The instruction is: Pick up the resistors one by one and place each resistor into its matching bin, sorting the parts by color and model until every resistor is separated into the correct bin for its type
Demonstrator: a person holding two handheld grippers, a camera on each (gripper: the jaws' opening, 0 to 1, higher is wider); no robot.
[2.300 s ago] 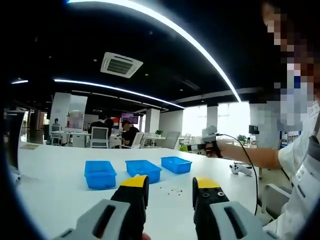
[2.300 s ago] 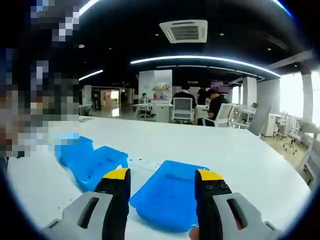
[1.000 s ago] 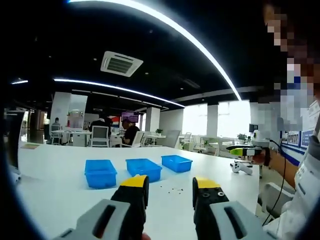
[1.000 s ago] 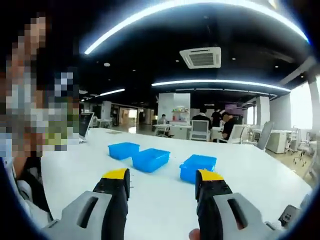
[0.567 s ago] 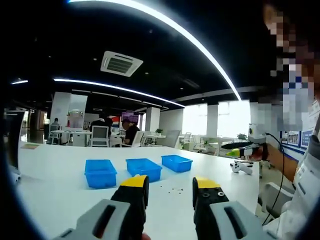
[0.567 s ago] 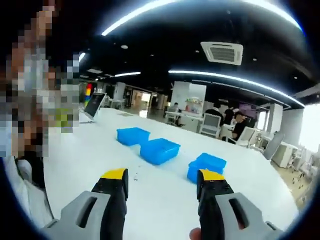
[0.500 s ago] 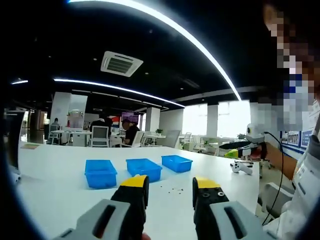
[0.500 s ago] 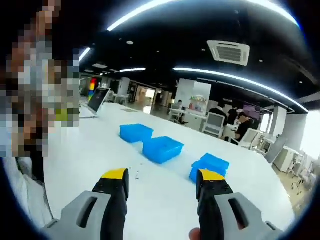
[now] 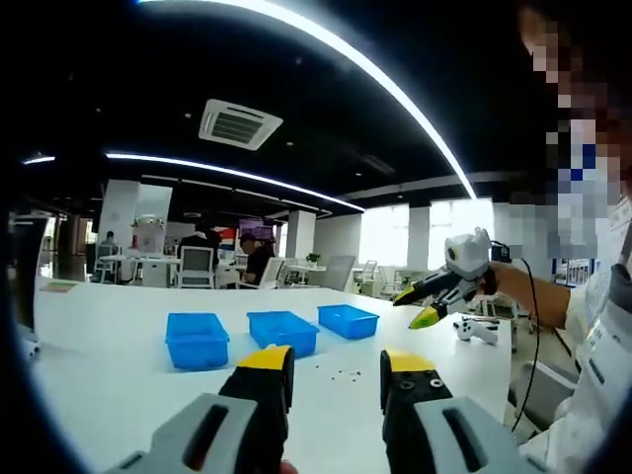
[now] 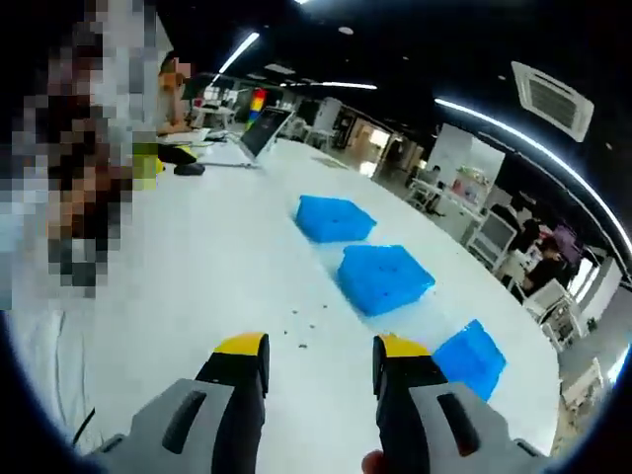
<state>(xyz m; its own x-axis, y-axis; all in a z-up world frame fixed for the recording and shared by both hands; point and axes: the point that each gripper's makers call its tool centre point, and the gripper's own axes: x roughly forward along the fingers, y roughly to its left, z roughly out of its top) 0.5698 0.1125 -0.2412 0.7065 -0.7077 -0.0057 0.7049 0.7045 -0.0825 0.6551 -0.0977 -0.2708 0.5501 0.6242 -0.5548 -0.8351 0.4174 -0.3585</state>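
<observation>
The right tool (image 10: 314, 357), jaws apart and holding nothing, has tipped down toward the tiny resistors (image 10: 308, 314) on the white desk (image 10: 188, 257) mid-frame, below three blue bins (image 10: 383, 276), while the left tool (image 9: 334, 365) waits, jaws apart.

My left gripper (image 9: 336, 370) sits low and level, its yellow-tipped jaws parted with nothing between them. My right gripper (image 10: 318, 355) also has its jaws apart and empty, and it tilts downward. From the left gripper view I see that right gripper (image 9: 432, 301) raised out to the side, nose angled down, held in my hand (image 9: 491, 281) with my forearm stretched behind it.
</observation>
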